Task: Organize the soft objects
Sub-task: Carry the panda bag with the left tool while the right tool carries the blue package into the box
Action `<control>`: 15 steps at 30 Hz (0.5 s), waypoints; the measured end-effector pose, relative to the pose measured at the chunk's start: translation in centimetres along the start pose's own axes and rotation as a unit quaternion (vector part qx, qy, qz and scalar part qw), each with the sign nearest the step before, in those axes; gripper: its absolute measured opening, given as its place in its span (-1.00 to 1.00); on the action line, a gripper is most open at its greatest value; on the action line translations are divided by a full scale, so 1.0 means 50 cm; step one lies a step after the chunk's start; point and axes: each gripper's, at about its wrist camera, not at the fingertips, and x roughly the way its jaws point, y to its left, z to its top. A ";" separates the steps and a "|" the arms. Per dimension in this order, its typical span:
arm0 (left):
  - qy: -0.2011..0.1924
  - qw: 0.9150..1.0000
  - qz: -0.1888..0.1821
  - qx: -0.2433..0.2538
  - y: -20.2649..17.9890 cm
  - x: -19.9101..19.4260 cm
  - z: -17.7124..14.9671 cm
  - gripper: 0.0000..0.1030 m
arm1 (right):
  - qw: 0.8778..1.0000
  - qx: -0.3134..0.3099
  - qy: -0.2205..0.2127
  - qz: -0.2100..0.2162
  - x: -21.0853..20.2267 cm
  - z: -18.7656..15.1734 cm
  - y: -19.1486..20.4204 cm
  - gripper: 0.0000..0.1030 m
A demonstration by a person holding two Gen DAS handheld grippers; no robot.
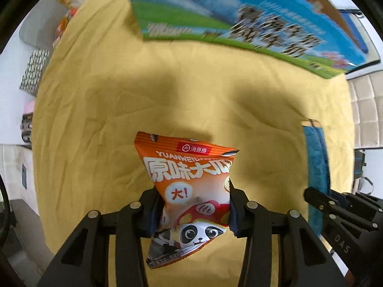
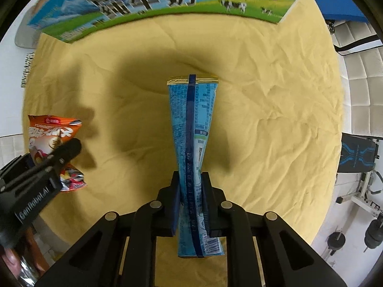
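Observation:
My left gripper (image 1: pixel 192 202) is shut on an orange snack packet (image 1: pixel 189 167) with a panda print and holds it above the yellow cloth (image 1: pixel 107 91). My right gripper (image 2: pixel 190 191) is shut on a long blue snack packet (image 2: pixel 191 119), held upright above the cloth. The blue packet also shows at the right edge of the left wrist view (image 1: pixel 316 167), with the right gripper (image 1: pixel 318 198) on it. The orange packet (image 2: pixel 51 134) and the left gripper (image 2: pixel 67 150) show at the left of the right wrist view. A milk carton box (image 1: pixel 239 21) with blue and green print stands at the far side of the cloth.
The box also shows in the right wrist view (image 2: pixel 155 2). Beyond the cloth's left edge lie other snack packets (image 1: pixel 65 12), a patterned box (image 1: pixel 34 71) and a grey tray (image 1: pixel 40 28). Gym weights (image 2: pixel 354 236) stand on the floor at right.

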 end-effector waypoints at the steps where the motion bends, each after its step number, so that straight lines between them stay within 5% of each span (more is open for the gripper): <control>1: -0.005 1.000 -0.002 0.004 -0.007 -0.017 -0.001 -0.21 | 1.000 0.000 -0.004 0.005 -0.014 -0.003 0.000 -0.68; 15: -0.064 0.995 -0.057 0.051 -0.080 -0.239 0.000 -0.21 | 0.996 0.002 -0.071 0.054 -0.226 -0.040 -0.037 -0.69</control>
